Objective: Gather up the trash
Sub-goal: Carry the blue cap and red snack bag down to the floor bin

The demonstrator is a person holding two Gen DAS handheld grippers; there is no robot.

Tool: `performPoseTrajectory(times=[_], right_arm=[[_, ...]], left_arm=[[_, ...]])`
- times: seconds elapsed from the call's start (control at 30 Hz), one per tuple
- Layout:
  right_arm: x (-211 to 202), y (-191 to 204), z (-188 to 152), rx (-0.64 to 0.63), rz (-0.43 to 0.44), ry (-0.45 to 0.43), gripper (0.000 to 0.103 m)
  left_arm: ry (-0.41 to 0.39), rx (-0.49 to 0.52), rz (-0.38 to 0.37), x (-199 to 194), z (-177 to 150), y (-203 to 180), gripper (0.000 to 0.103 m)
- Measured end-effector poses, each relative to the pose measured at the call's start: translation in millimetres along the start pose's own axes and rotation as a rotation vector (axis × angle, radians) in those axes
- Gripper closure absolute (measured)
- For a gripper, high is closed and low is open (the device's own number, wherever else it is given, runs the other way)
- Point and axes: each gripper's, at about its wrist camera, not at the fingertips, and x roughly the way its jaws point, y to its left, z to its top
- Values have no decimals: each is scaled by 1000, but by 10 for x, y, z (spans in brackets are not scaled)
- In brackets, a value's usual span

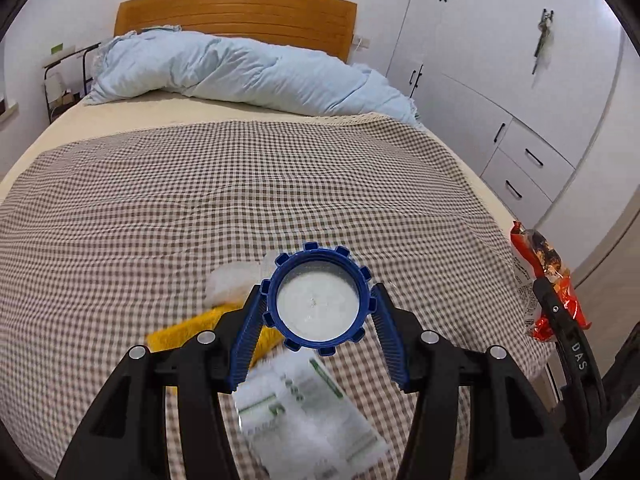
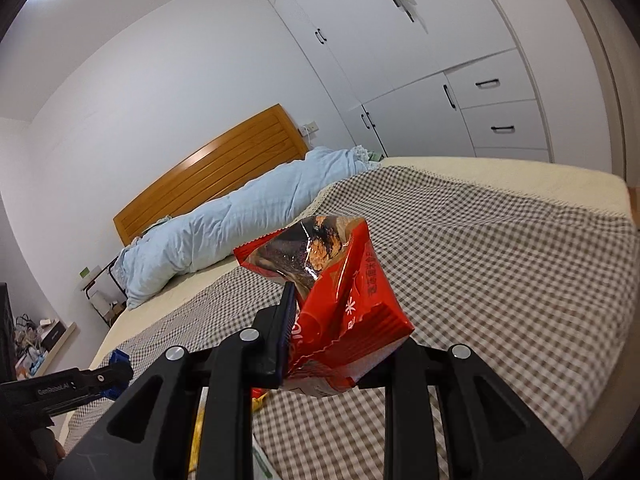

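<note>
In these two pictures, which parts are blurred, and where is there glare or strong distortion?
Left wrist view: the white printed packet under the left gripper is smeared by motion, while the blue lid it holds is sharp; the bed edges bow strongly. Right wrist view: glare on the red snack wrapper, a bright light blown out at the top left corner, the wardrobe leaning.

Left wrist view angled down over checked bedspread [image 1: 200, 200], right view lower, tilted (both share headboard [image 1: 236, 12])
</note>
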Motion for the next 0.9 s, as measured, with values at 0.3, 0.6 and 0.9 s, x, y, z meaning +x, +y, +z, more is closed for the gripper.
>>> performPoseTrajectory(times=[0.3, 0.6, 0.9], right_arm=[[-530, 7, -44, -51, 17, -1, 81], [-1005, -40, -127, -100, 31, -6, 81], [-1409, -57, -275, -160, 46, -12, 81]], left_arm=[[-37, 14, -24, -556, -311, -96, 52], [-61, 31, -46, -949, -671, -186, 52], [-96, 47, -84, -1325, -1036, -199, 52]])
